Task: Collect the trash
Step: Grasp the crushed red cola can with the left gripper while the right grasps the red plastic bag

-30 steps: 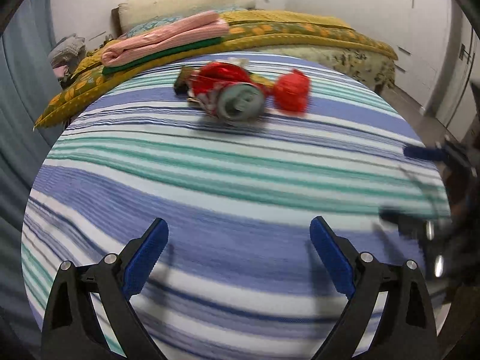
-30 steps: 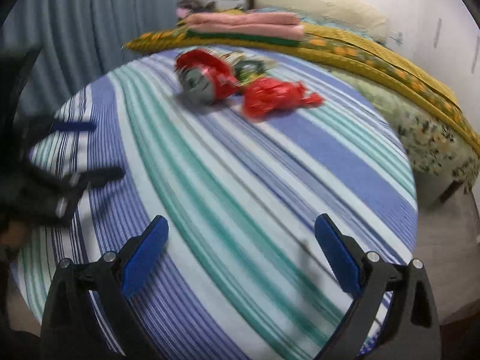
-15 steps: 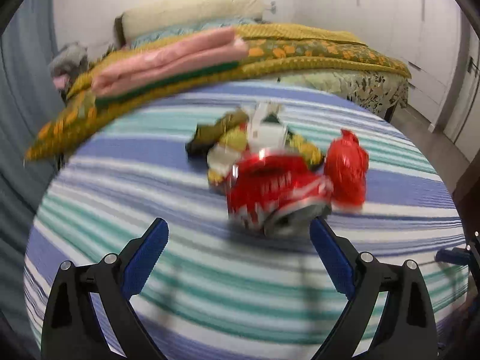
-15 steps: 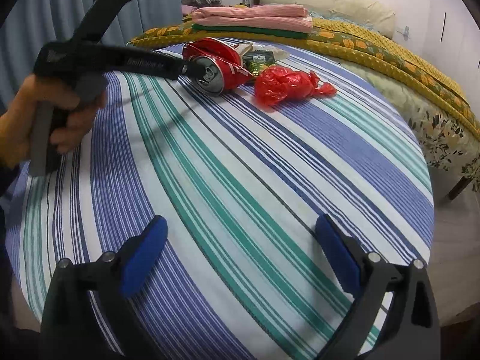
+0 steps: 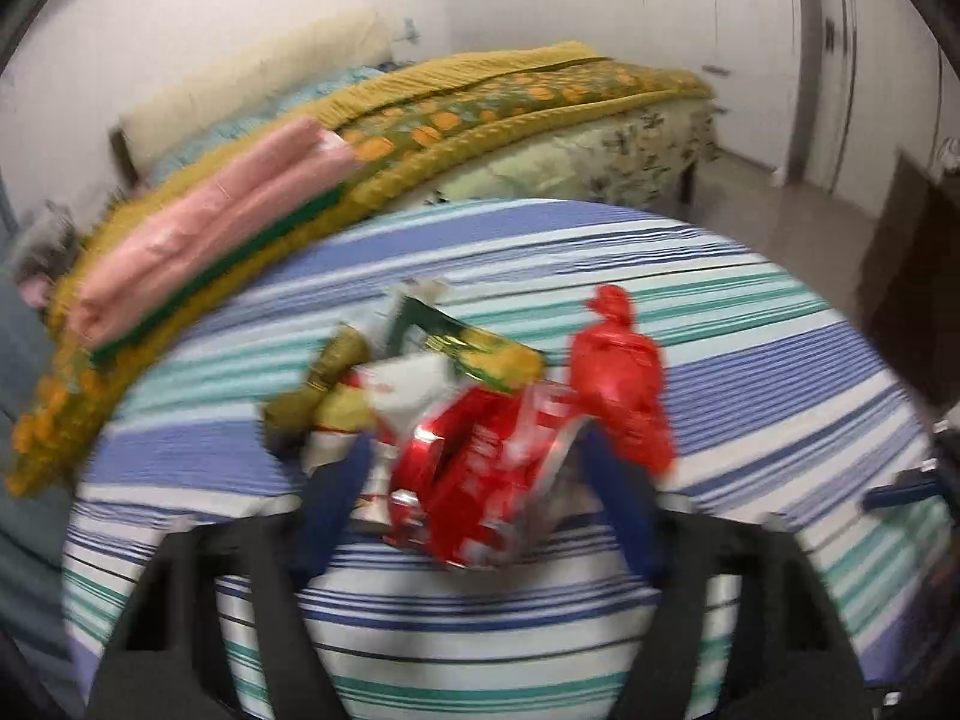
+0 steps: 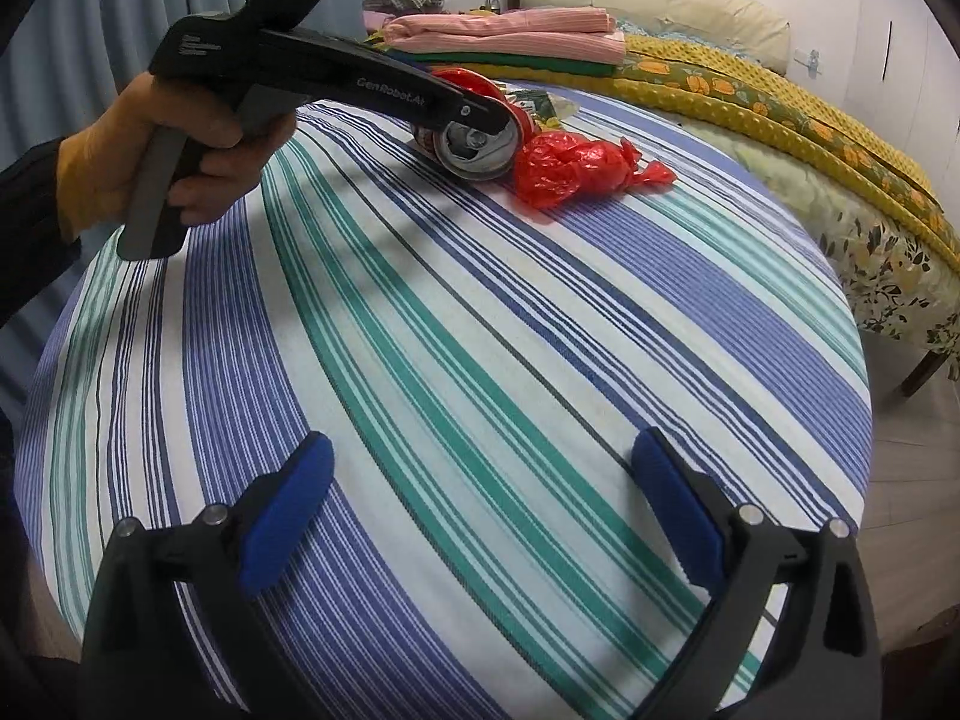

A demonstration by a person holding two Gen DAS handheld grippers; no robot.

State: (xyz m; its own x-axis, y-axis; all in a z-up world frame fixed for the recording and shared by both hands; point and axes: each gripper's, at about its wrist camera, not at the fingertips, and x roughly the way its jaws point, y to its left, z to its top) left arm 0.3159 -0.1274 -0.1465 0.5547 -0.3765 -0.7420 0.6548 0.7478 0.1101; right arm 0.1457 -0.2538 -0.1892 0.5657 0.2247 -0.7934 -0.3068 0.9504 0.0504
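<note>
One crushed can (image 5: 474, 480), one red bag (image 5: 624, 384)

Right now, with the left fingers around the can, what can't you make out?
- Left wrist view: motion blur hides whether the left gripper pads press the red can.
- Right wrist view: the left gripper covers the can's sides.
- Wrappers: blurred, print unreadable.
- Red bag: knotted, contents hidden.

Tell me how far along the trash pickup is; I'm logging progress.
Nothing looks collected yet. In hand: the left hand-held gripper has just been closing around the crushed red can. Left: the red plastic bag and snack wrappers; the right hand-held gripper is open.
</note>
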